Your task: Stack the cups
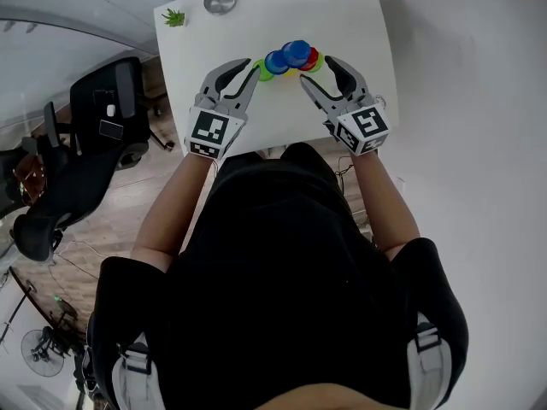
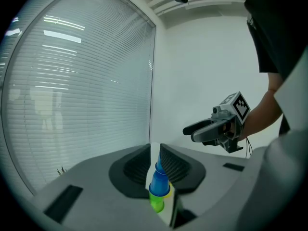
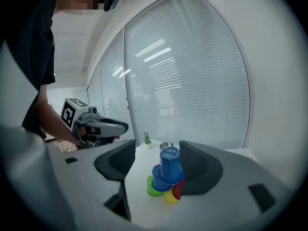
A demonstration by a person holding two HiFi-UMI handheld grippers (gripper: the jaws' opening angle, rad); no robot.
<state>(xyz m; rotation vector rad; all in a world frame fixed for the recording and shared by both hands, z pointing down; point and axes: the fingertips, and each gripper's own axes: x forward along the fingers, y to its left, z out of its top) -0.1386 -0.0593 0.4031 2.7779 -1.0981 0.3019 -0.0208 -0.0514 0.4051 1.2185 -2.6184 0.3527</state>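
On the white table (image 1: 342,15) stands a cluster of cups (image 1: 291,58). An upturned blue cup (image 3: 169,165) sits highest on a second blue cup (image 3: 158,179), with a green (image 3: 152,190), a yellow (image 3: 169,197) and a red cup (image 3: 177,190) low around them. My right gripper (image 1: 314,72) hovers just right of the cluster, jaws wide, nothing held. My left gripper (image 1: 253,65) hovers just left of it, jaws drawn to a narrow slit. The cups (image 2: 159,186) show through that slit but lie beyond the tips. Neither gripper touches a cup.
A small potted plant (image 1: 173,17) and a round metal dish (image 1: 220,1) sit at the table's far left corner. A black office chair (image 1: 107,118) stands on the wooden floor left of the table. Window blinds (image 3: 192,81) close off the far side.
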